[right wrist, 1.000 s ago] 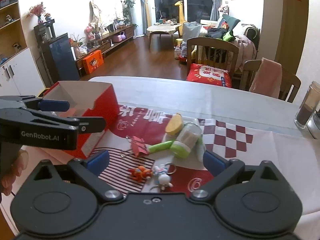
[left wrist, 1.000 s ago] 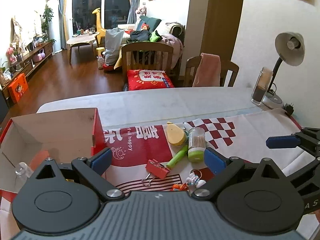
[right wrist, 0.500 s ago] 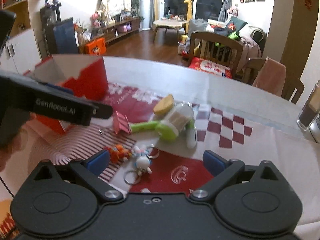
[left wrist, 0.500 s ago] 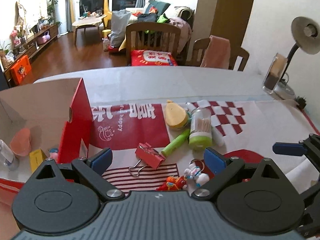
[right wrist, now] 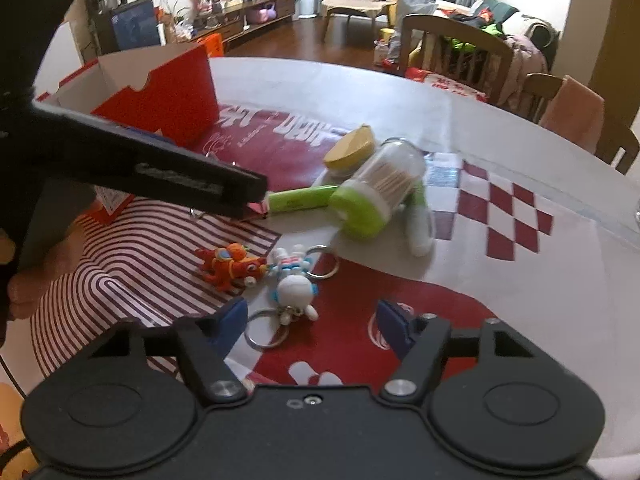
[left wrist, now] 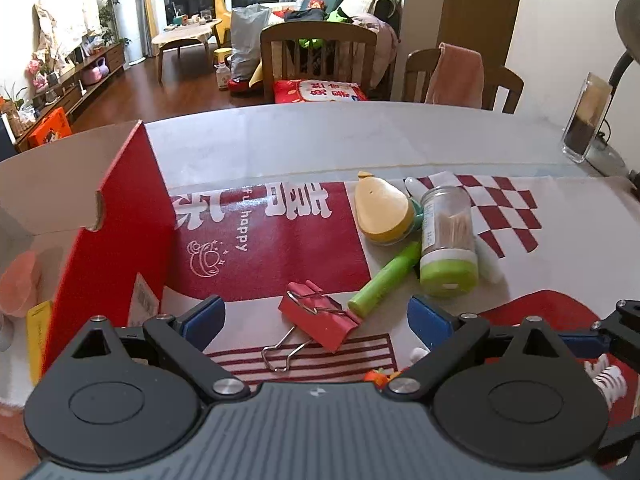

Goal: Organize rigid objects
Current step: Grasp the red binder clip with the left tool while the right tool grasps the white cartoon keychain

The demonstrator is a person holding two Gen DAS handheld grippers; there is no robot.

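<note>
A red binder clip [left wrist: 320, 320] lies on the printed mat, right between the open fingers of my left gripper [left wrist: 316, 318]; the pads stand clear of it. The jaws of my right gripper [right wrist: 312, 320] are closing low over a white figure keychain [right wrist: 294, 288], which sits just ahead between the blue pads, untouched. An orange figure keychain [right wrist: 230, 266] lies to its left. Further back are a toothpick jar with a green lid [right wrist: 376, 196], a green marker [right wrist: 298, 198], a yellow pear-shaped piece [left wrist: 384, 212] and a white tube [right wrist: 420, 224]. The open red box [left wrist: 120, 216] stands on the left.
Inside the box I see a pink cup [left wrist: 18, 284] and a yellow item [left wrist: 38, 332]. A glass holder [left wrist: 586, 120] and a desk lamp [left wrist: 628, 16] stand at the table's far right. Two wooden chairs [left wrist: 320, 60] sit behind the table.
Both grippers have come down close to the mat. The left now frames the binder clip. The right's jaws have narrowed around the white keychain.
</note>
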